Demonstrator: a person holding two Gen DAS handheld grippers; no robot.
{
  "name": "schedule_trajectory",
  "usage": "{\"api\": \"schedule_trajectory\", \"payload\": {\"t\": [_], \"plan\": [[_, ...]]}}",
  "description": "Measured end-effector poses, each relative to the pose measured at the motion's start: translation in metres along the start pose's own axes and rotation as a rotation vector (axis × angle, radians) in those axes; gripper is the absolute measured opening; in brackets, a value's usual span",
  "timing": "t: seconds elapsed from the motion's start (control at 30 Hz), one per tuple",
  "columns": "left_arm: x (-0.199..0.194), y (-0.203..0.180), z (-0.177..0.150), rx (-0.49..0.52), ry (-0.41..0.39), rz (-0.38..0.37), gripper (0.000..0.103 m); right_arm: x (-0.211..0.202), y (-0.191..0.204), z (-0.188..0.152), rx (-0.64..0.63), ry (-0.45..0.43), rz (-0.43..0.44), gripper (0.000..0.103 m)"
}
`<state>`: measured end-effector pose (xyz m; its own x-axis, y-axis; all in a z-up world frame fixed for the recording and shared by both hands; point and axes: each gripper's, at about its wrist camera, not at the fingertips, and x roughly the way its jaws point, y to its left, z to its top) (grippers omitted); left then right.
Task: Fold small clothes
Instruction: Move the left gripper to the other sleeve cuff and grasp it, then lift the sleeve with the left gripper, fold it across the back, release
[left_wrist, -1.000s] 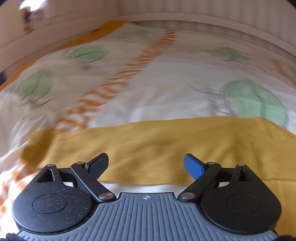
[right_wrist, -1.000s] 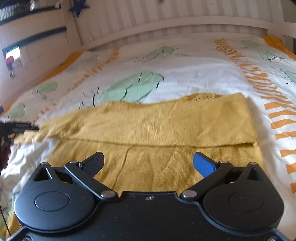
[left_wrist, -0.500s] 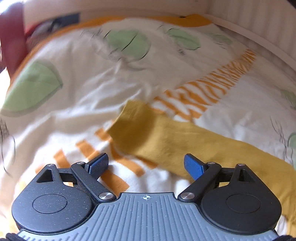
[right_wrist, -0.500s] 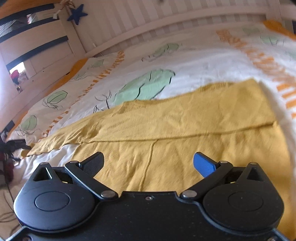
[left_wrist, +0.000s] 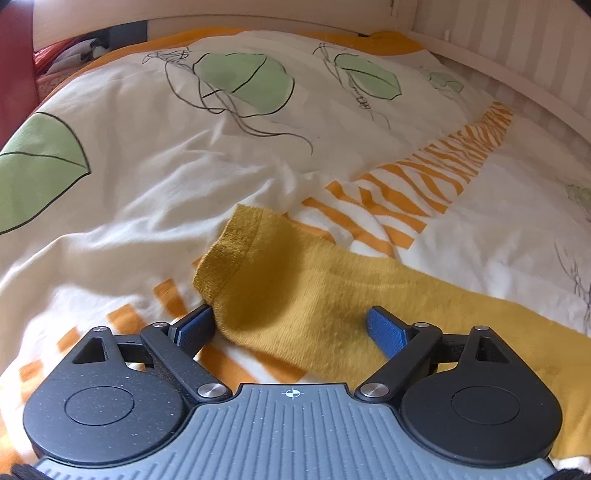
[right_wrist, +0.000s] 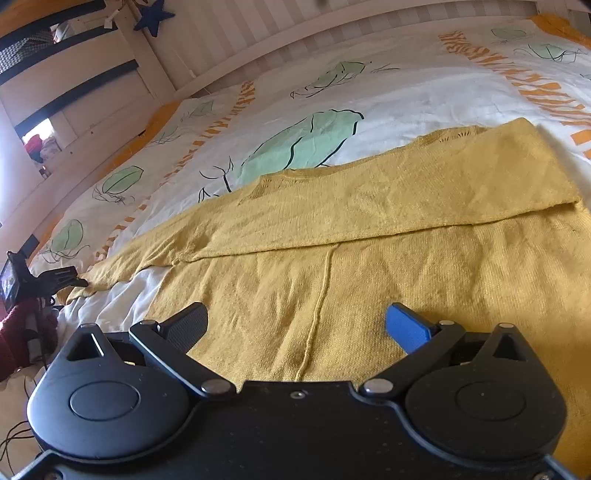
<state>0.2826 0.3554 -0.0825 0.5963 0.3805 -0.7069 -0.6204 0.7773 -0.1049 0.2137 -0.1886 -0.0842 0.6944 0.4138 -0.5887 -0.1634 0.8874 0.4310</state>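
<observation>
A mustard-yellow knitted sweater (right_wrist: 369, 236) lies flat on the bed, with one side folded over the body. Its long sleeve (left_wrist: 295, 291) stretches out to the left, and the ribbed cuff (left_wrist: 232, 243) is in the left wrist view. My left gripper (left_wrist: 291, 325) is open, its fingers on either side of the sleeve just behind the cuff. It also shows far left in the right wrist view (right_wrist: 55, 280), at the sleeve's end. My right gripper (right_wrist: 299, 325) is open and empty, low over the sweater's near hem.
The bed has a white duvet (left_wrist: 166, 166) printed with green leaves and orange stripes. A white slatted bed rail (right_wrist: 295, 33) runs along the far side. Shelves (right_wrist: 55, 74) and red cloth (right_wrist: 18, 332) stand at the left.
My left gripper has swung left along the sweater to the sleeve end and come down around the cuff. My right gripper has tilted and moved a little closer over the hem.
</observation>
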Motion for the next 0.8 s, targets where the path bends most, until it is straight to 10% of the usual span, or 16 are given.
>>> {"api": "schedule_trajectory", "payload": {"t": [0.1,0.2,0.3,0.8], "plan": [[0.002,0.004,0.002,-0.031,-0.019,-0.025,0.083,0.001,0.000,0.000,0.000,-0.003,-0.002,0.102],[0.000,0.007,0.004,-0.070,-0.037,-0.056,0.033,0.001,0.000,0.000,0.005,-0.005,-0.005,0.102],[-0.005,0.010,0.007,-0.101,-0.047,-0.114,0.013,0.002,-0.001,0.000,0.003,-0.006,-0.009,0.102],[-0.137,-0.127,0.004,0.142,-0.205,-0.425,0.009,-0.010,-0.016,0.020,0.015,-0.015,-0.081,0.102]]}}
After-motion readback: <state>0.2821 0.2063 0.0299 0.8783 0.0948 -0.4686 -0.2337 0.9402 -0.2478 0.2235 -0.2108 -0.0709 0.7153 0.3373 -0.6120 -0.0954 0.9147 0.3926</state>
